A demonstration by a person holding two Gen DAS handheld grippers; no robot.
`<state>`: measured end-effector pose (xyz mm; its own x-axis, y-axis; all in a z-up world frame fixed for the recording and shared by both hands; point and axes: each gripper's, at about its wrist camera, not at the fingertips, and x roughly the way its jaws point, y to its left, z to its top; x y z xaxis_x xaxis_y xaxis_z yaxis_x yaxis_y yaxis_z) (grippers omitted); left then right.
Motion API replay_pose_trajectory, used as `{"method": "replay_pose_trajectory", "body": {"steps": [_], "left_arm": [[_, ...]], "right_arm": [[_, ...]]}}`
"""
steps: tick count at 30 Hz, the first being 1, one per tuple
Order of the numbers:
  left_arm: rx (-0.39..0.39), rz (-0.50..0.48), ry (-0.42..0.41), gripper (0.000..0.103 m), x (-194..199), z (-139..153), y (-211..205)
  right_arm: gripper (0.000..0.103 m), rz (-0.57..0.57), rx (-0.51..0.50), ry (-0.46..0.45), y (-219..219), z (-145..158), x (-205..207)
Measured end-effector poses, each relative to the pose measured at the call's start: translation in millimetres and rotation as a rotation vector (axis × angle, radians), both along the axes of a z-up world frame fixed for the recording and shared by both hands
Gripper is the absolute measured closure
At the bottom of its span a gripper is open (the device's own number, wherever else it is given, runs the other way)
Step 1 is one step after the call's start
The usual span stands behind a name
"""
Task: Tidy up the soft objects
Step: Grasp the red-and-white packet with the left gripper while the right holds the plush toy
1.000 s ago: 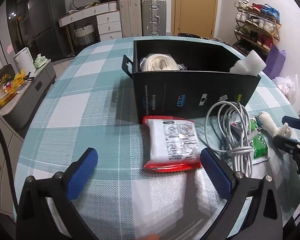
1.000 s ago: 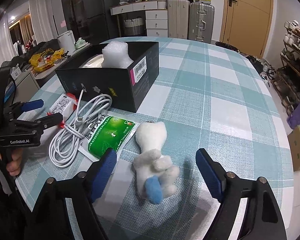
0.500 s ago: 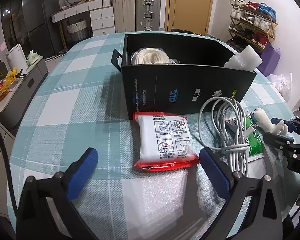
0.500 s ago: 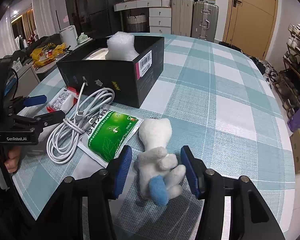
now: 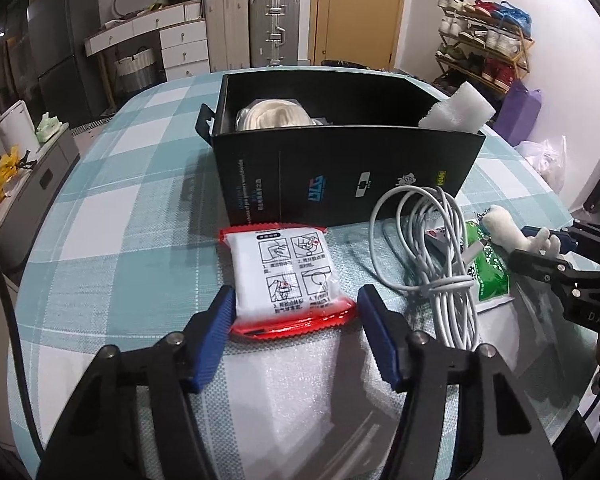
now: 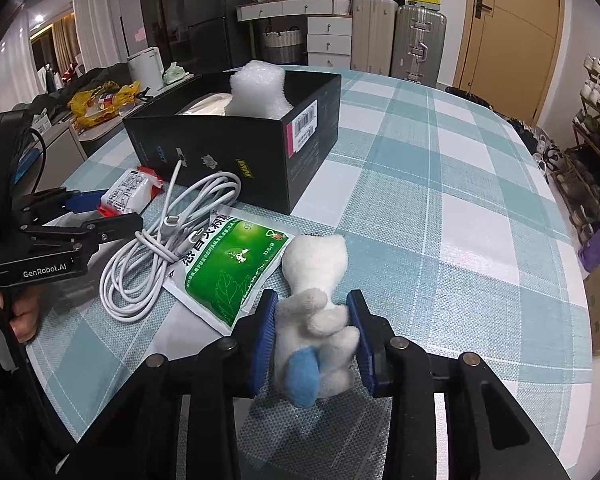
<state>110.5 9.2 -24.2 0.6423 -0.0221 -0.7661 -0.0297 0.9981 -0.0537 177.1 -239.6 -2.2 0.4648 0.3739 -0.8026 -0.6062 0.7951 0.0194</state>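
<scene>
A white plush toy (image 6: 316, 264) with a blue tip lies on the checked tablecloth, and my right gripper (image 6: 312, 308) is shut on its lower body. In the left wrist view the plush toy (image 5: 500, 220) and the right gripper (image 5: 518, 243) show at the right edge. A white packet with red edges (image 5: 288, 276) lies in front of the black box (image 5: 340, 176). My left gripper (image 5: 292, 300) is closing on the packet's near end, its blue pads touching both sides. A white foam block (image 5: 456, 110) and a cream soft item (image 5: 276, 116) sit in the box.
A coiled white cable (image 5: 432, 240) and a green sachet (image 6: 228, 264) lie between the packet and the plush toy. A thin white foam sheet (image 5: 292, 384) lies under the left gripper. The tablecloth (image 6: 440, 184) to the right of the box is bare. A hand (image 6: 24, 316) holds the left gripper (image 6: 116, 210).
Both grippers went from wide open to closed in: the right one onto the plush toy, the left one onto the packet's near end. Neither hand has shifted much.
</scene>
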Motion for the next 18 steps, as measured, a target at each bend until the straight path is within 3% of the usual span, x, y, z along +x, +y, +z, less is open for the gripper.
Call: {"method": "replay_pose_trajectory", "body": {"steps": [6,18], "left_arm": [[-0.024,-0.003,-0.006,0.043,-3,2,5],[-0.001,-0.025,-0.04,0.044,-8,10,4]], "right_arm": [[0.067,0.003,0.016,-0.014,-1,5,0],[0.067,0.015,0.04,-0.044,-1,14,-5]]}}
